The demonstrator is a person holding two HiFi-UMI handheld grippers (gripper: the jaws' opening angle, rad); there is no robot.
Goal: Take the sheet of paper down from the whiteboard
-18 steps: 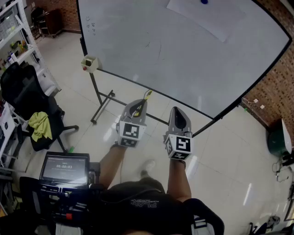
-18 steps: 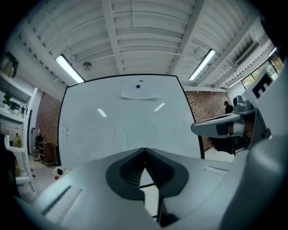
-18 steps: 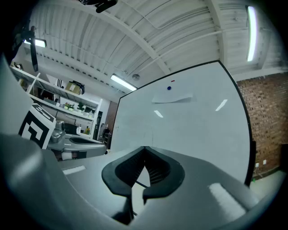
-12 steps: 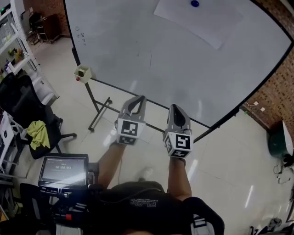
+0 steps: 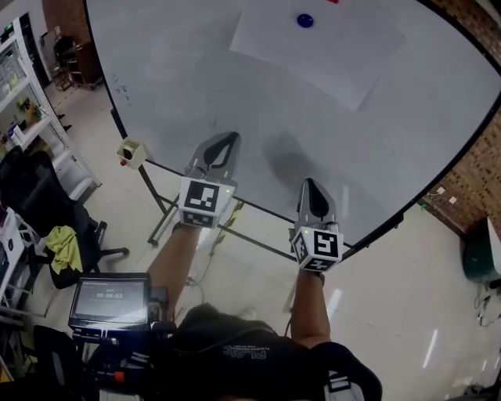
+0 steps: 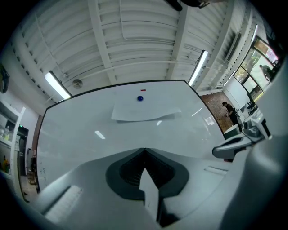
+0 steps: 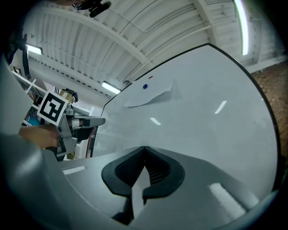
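Observation:
A white sheet of paper [image 5: 317, 47] hangs high on the whiteboard [image 5: 235, 94], pinned by a blue round magnet [image 5: 304, 20]. The sheet [image 6: 141, 110] and the magnet [image 6: 140, 98] also show in the left gripper view, and the sheet [image 7: 150, 97] in the right gripper view, where its lower corner curls off the board. My left gripper [image 5: 221, 146] is shut and empty, raised in front of the board well below the sheet. My right gripper [image 5: 312, 190] is shut and empty too, lower and to the right, near the board's bottom edge.
A small cup-like holder [image 5: 131, 152] hangs at the board's lower left corner, above the stand's legs [image 5: 160, 219]. A black office chair with a yellow cloth [image 5: 66, 243] stands at the left. Shelving [image 5: 23, 117] lines the far left. A device with a screen [image 5: 109, 300] sits at the bottom left.
Both grippers have risen toward the whiteboard, the left one farther up. The head view has tilted, so the sheet and the blue magnet now show more fully.

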